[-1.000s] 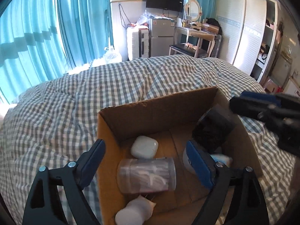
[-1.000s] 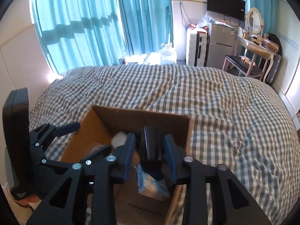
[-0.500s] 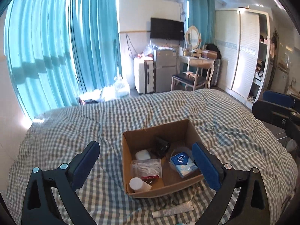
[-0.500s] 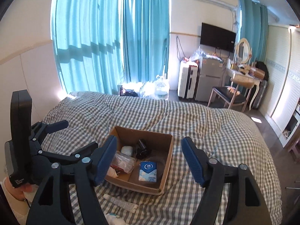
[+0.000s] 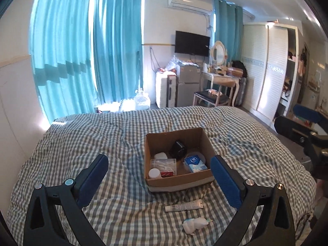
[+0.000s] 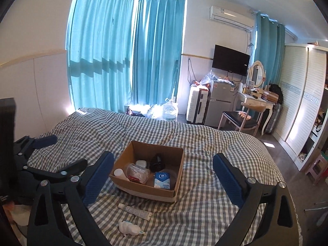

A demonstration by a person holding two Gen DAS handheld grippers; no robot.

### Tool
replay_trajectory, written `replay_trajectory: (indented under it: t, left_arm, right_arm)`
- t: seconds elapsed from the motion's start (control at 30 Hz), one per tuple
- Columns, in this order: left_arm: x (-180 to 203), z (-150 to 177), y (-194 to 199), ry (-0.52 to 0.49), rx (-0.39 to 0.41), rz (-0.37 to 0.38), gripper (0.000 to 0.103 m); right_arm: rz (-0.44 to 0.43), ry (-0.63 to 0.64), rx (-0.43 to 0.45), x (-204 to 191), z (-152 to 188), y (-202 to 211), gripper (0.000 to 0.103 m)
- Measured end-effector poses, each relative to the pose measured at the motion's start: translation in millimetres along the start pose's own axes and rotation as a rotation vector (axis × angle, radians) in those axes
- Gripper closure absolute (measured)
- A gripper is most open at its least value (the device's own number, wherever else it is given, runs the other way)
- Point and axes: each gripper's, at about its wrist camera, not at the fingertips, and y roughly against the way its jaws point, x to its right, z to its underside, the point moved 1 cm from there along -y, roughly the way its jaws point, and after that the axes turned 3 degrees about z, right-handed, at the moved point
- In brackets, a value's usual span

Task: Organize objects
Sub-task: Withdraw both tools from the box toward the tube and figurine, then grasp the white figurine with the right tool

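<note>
Box sits on the bed, ahead of both tools and between their spread fingers, already holding a black case, tissue pack, clear jar and small bottle. Left hand-held gripper and right hand-held gripper both gape wide, carrying nothing, raised well back from it. Tube and white toy lie loose nearer, below the fingers, likely next to go in.
</note>
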Motion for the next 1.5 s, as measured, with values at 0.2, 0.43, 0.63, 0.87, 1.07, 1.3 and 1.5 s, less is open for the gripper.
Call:
replay_trajectory:
  t: [0.2,0.43,0.63,0.87,1.07,1.3,1.5]
  left_arm:
    - [-10.2,31.8,5.7,0.041,0.039,-0.053,0.0]
    - [-30.4,81.4,-28.5,0.066,-0.041,-0.136,0.0]
    - [-43.8,126.6,-65.7,0.065,-0.195,-0.146,0.0]
    - [-51.7,151.8,-84.0,0.067,-0.278,-0.178,0.0]
    - [-57.1,158.1,-91.8,0.083,-0.308,-0.183,0.0]
    - [-63.7,163.1,-102.2,0.128,-0.359,-0.186,0.0]
    - [-55.0,160.2,-106.9,0.105,-0.373,-0.177,0.0]
  right_arm:
    - [-0.022,-0.035,-0.058,-2.4,41.5,-21.0,0.004]
    - [-0.049,-0.041,-0.182,-9.9,104.3,-63.2,0.004]
    - [-0.073,-0.024,-0.307,-31.0,148.7,-100.8,0.004]
    - [-0.136,0.057,-0.482,-72.4,209.3,-149.7,0.004]
    - [-0.127,0.11,-0.58,-86.8,235.9,-172.3,0.005]
    - [-0.176,0.151,-0.628,-96.0,249.4,-178.6,0.038]
    - [-0.156,0.075,-0.547,-72.1,229.2,-154.4,0.038]
